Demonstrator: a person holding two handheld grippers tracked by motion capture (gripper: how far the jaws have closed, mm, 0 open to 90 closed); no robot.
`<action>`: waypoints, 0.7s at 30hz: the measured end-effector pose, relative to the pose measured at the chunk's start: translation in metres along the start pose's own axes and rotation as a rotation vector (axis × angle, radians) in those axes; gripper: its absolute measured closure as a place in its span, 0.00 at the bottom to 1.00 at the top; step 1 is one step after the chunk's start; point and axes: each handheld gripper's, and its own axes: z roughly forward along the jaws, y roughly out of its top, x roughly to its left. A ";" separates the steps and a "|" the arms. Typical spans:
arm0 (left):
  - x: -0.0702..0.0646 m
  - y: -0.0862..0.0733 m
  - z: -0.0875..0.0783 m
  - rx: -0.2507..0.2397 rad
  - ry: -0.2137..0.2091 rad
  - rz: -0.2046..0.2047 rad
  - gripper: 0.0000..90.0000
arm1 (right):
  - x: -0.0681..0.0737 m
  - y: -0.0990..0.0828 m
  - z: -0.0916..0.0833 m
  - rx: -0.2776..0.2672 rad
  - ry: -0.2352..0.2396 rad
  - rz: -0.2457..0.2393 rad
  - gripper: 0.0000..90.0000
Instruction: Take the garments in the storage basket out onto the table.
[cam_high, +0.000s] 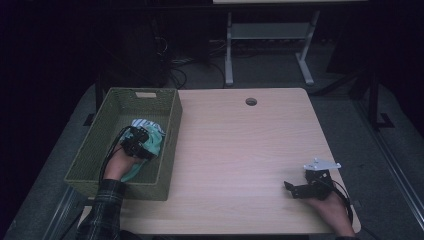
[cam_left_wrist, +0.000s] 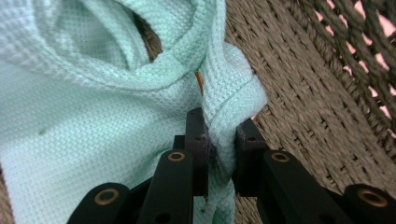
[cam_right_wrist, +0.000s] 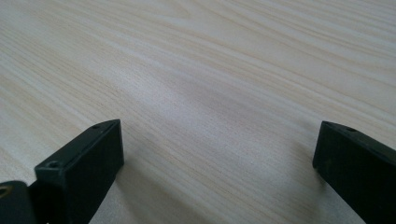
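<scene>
1. I have the pale wooden surface in front of me, bare across its middle, with a green woven basket sitting at its left edge.
2. Inside that basket lies a mint-green towel, bunched against the right-hand wall, with a bit of striped cloth showing just behind it.
3. My left gripper is down in the basket, its fingers clenched on a rolled fold of the towel beside the wicker wall.
4. My right gripper rests low over the surface at the near right corner, well apart from the basket, fingers spread wide with nothing between them.
5. I judge the step in hand to be the grab: the towel is pinched but not yet lifted.
6. Next I would raise it straight up to clear the rim, watching that the fold does not slip or drag the basket.
</scene>
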 end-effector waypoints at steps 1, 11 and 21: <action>0.001 0.000 -0.002 -0.007 0.001 -0.010 0.89 | 0.000 0.000 0.000 0.000 0.000 0.000 0.01; 0.006 -0.002 -0.023 -0.169 -0.047 -0.069 0.89 | 0.000 0.000 0.000 0.000 -0.001 0.000 0.01; 0.015 -0.009 -0.047 -0.309 -0.070 -0.116 0.89 | 0.000 0.000 0.000 0.000 -0.001 0.000 0.01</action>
